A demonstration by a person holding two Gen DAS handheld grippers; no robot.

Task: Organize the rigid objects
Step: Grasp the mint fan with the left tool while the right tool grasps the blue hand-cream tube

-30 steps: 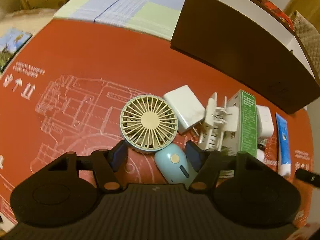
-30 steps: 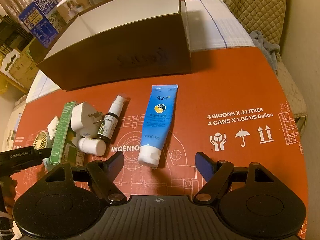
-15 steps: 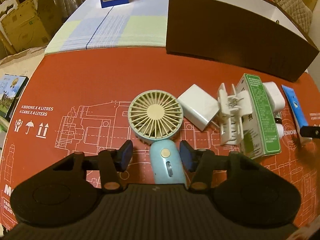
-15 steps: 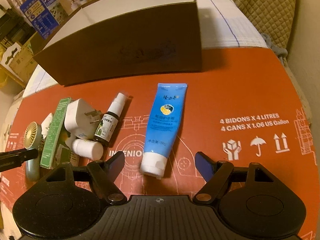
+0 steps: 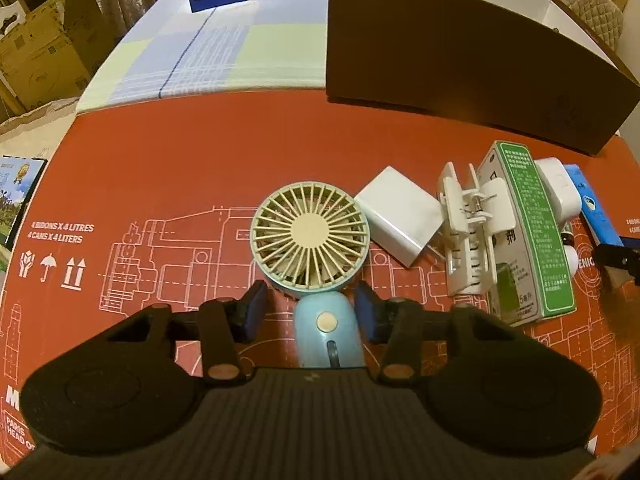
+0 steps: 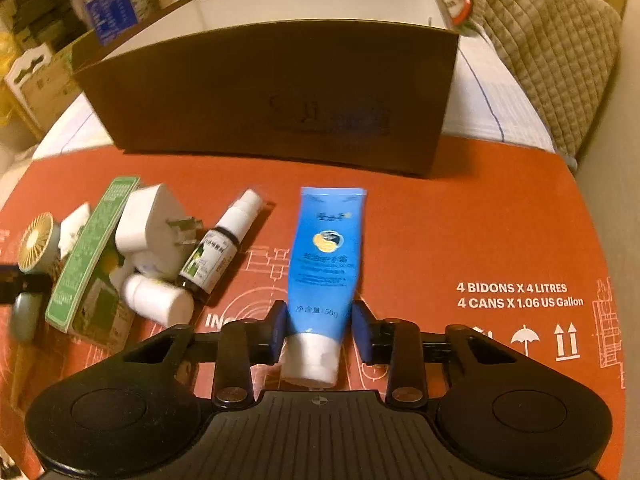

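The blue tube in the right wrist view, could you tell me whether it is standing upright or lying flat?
Lying flat. The blue tube rests lengthwise on the red mat, white cap toward the camera.

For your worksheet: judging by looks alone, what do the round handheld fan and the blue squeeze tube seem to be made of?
Round handheld fan: apparently hard moulded plastic, matte; thin cream grille spokes, smooth pale-blue handle.
Blue squeeze tube: probably soft plastic, slightly glossy; flat crimped end, printed label, white cap that looks rigid.

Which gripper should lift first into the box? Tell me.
Right, probably. The right gripper is closing with its fingers already against the blue tube. The left gripper is also closing, but gaps remain beside the fan handle.
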